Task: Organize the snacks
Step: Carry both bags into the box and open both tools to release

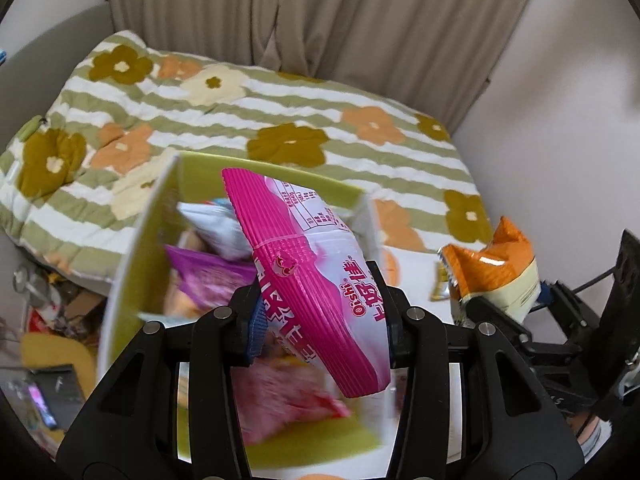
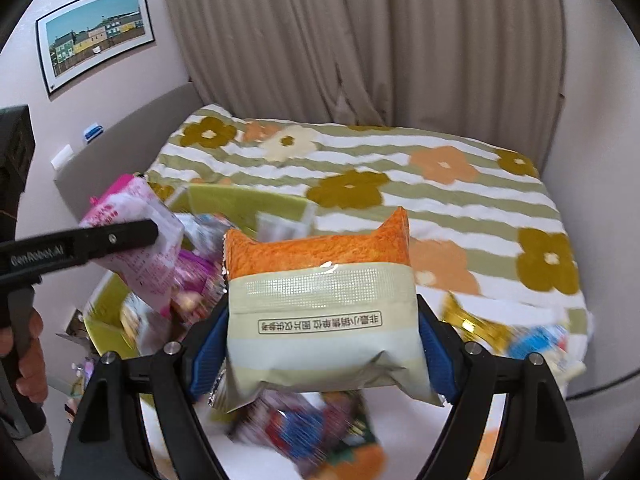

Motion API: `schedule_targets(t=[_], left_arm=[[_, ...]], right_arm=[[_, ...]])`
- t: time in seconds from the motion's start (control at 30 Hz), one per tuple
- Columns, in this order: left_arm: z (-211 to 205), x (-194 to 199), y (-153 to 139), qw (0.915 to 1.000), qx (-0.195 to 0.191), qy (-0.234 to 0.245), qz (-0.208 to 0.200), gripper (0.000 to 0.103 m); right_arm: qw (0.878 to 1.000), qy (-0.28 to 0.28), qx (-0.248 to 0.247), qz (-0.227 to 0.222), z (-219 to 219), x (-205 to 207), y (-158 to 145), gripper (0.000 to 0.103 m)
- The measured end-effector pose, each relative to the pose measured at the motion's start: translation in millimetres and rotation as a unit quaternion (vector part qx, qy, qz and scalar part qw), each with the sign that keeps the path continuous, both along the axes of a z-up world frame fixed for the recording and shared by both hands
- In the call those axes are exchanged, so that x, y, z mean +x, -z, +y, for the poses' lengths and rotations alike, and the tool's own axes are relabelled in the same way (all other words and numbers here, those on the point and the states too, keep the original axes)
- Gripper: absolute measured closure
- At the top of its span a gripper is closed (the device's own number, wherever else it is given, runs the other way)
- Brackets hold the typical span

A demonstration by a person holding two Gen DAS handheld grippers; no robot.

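Snacks are everywhere on this bed. From the left wrist view, the left gripper (image 1: pixel 320 312) is clamped on a pink-and-white snack packet (image 1: pixel 316 264), its black fingers pinching the ribbed pink seal from both sides so the packet juts up and away at a tilt. Behind and beneath the packet sits a green box (image 1: pixel 132 264) with white outer walls, resting on the floral quilt (image 1: pixel 280 120); inside it lie a purple packet (image 1: pixel 208 276) and a pale one (image 1: pixel 216 228), though blur makes the rest hard to name. Off to the right, the orange-and-cream packet (image 1: pixel 500 272) shows in the other tool's grasp, near a small gold wrapper (image 1: pixel 440 284) lying on the quilt.

From the right wrist view, the right gripper (image 2: pixel 324 344) squeezes that orange-and-cream packet (image 2: pixel 320 300) between its blue pads (image 2: pixel 208 344), orange end pointing away, cream end toward the camera. Below it lies a blurred, many-coloured packet (image 2: pixel 312 432), possibly two. To the left, the left tool's black finger crosses the pink-and-white packet (image 2: pixel 136 248) above the green box (image 2: pixel 240 200), and a hand (image 2: pixel 24 360) grips that tool's handle. More loose wrappers (image 2: pixel 520 336) lie at the right on the quilt (image 2: pixel 460 208). Beige curtains (image 2: pixel 360 40) hang behind the bed.
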State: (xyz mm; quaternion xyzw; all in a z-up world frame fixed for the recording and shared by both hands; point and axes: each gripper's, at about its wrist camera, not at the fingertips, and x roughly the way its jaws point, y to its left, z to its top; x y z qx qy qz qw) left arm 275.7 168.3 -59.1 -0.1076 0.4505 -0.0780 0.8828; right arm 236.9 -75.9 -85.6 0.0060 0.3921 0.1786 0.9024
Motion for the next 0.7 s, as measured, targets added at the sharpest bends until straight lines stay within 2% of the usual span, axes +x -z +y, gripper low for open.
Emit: schedule_targets(t=[0.2, 0.27, 0.3, 0.33, 0.4, 0.5, 0.7], left_arm=[[33.0, 30.5, 24.0, 0.9984, -0.002, 0.037, 0.042, 0.062], [34.8, 35.2, 31.6, 0.9973, 0.010, 0.049, 0.054, 0.046], [36.4, 35.9, 34.1, 0.9971, 0.019, 0.050, 0.055, 0.023], [39.0, 34.3, 34.0, 0.9973, 0.024, 0.051, 0.047, 0.009], [46.3, 31.2, 30.3, 0.9979, 0.028, 0.050, 0.032, 0.004], [56.5, 29.5, 26.8, 0.9977, 0.017, 0.062, 0.023, 0.003], [71.1, 31.9, 37.7, 0.9972, 0.027, 0.064, 0.030, 0.003]], right_arm=[[1.000, 0.002, 0.005, 0.004, 53.0, 29.4, -2.0, 0.023], [1.000, 0.009, 0.004, 0.006, 63.5, 36.9, -0.3, 0.023], [1.000, 0.014, 0.004, 0.009, 68.2, 40.7, 1.4, 0.023], [1.000, 0.018, 0.003, 0.013, 71.0, 42.9, 1.8, 0.023], [1.000, 0.025, 0.000, 0.019, 76.2, 48.2, 5.1, 0.023], [0.999, 0.034, -0.005, 0.026, 83.9, 55.8, 7.9, 0.023], [0.998, 0.038, -0.014, 0.042, 102.9, 69.3, 13.5, 0.023]])
